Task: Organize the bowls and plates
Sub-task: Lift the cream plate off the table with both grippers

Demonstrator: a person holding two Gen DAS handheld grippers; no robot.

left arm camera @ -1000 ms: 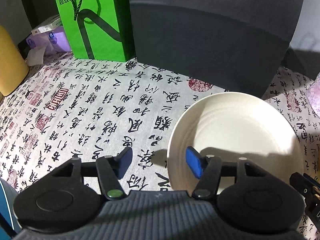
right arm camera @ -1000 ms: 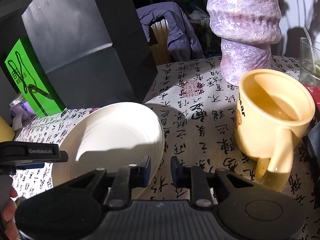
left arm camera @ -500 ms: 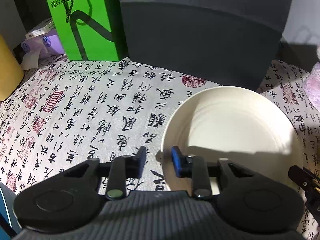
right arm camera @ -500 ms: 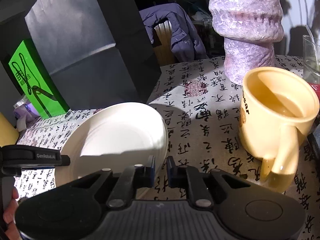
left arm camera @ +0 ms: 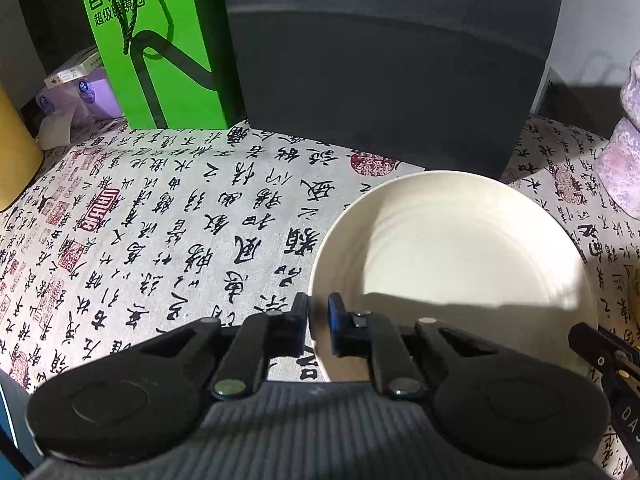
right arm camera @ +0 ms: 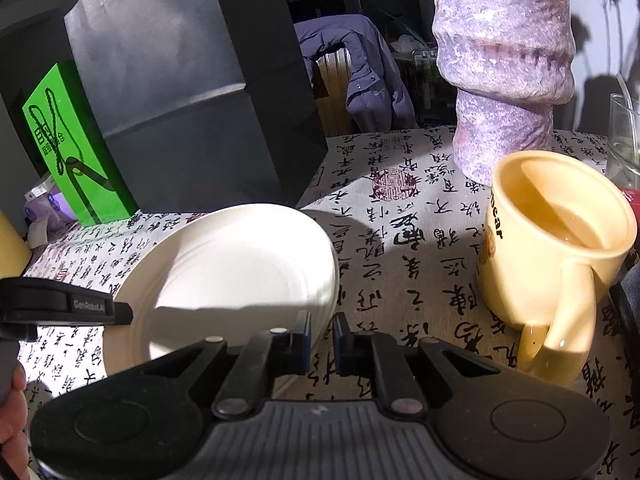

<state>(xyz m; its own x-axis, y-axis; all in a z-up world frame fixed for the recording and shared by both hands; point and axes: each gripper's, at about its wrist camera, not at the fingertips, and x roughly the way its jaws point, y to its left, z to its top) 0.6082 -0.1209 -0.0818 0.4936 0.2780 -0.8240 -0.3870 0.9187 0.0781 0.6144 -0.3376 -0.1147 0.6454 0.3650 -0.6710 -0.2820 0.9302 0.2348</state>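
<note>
Cream plate point(left arm camera: 452, 256) on calligraphy cloth point(left arm camera: 168, 216), opposite rims pinched by left gripper point(left arm camera: 318, 320) and right gripper point(right arm camera: 321, 330).

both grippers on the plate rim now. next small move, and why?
Probably a short, level lift with both hands together. The left gripper is shut on the near-left rim of the white plate, and the right gripper is shut on its near-right rim, so the plate is held on two sides. Keep it clear of the yellow mug close on the right.

plate point(right arm camera: 240, 264) left of mug point(right arm camera: 556, 256), on tablecloth point(right arm camera: 400, 280)
</note>
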